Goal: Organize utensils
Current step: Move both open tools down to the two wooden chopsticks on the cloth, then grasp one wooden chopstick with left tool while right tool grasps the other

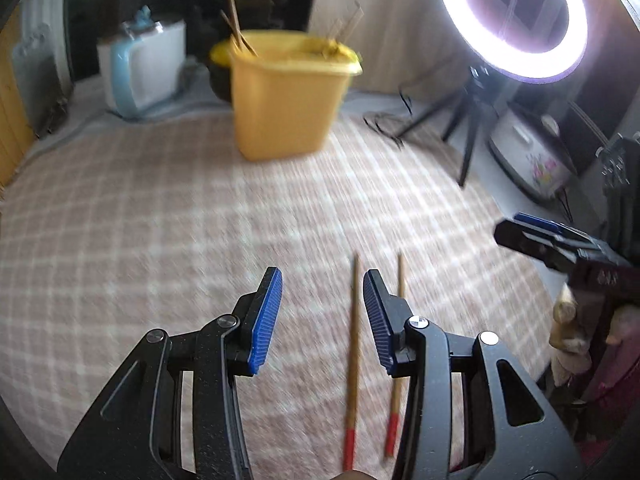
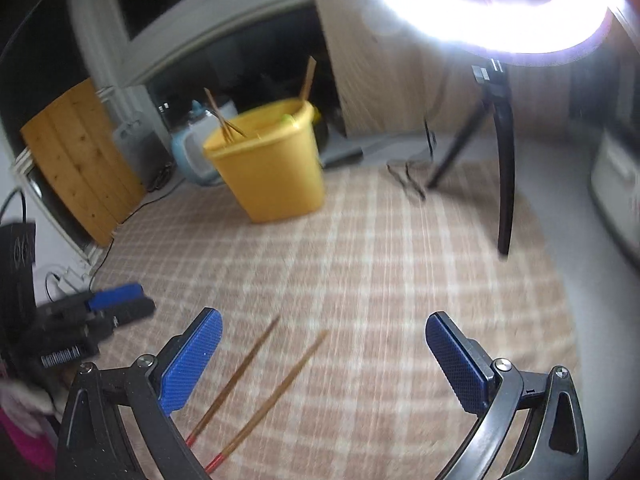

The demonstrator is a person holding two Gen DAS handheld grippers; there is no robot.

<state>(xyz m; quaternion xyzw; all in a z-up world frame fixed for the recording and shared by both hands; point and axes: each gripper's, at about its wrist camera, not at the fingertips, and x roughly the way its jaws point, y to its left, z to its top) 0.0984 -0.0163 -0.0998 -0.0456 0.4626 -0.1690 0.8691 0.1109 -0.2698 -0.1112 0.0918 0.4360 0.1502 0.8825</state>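
Two long wooden chopsticks with red-painted ends (image 1: 353, 360) lie flat and almost parallel on the pink checked tablecloth (image 1: 160, 220), near the front edge, their red ends toward the cameras. They are the loose utensils that remain to be collected.

The left gripper (image 1: 323, 300) is just above them with its blue ribbed pads partly spread and nothing between them under pressure. One chopstick shows in the gap, close to the right pad, and the other passes behind that pad. I judge that this gripper is lining up to take the first stick, though the blur makes it hard to say if a pad already touches the wood.

The right gripper (image 2: 324, 356) has its jaws spread wide and empty. In its own view both chopsticks lie in the left part of the gap, so it seems ready for the second stick.

Far across the cloth stands the yellow plastic bin (image 1: 284, 104), upright, with several wooden sticks leaning inside it; this is probably where the pair must go. To the right of it stands a bright ring light on a black tripod (image 1: 512, 20). A white and blue appliance (image 1: 140, 68) is at the far left.
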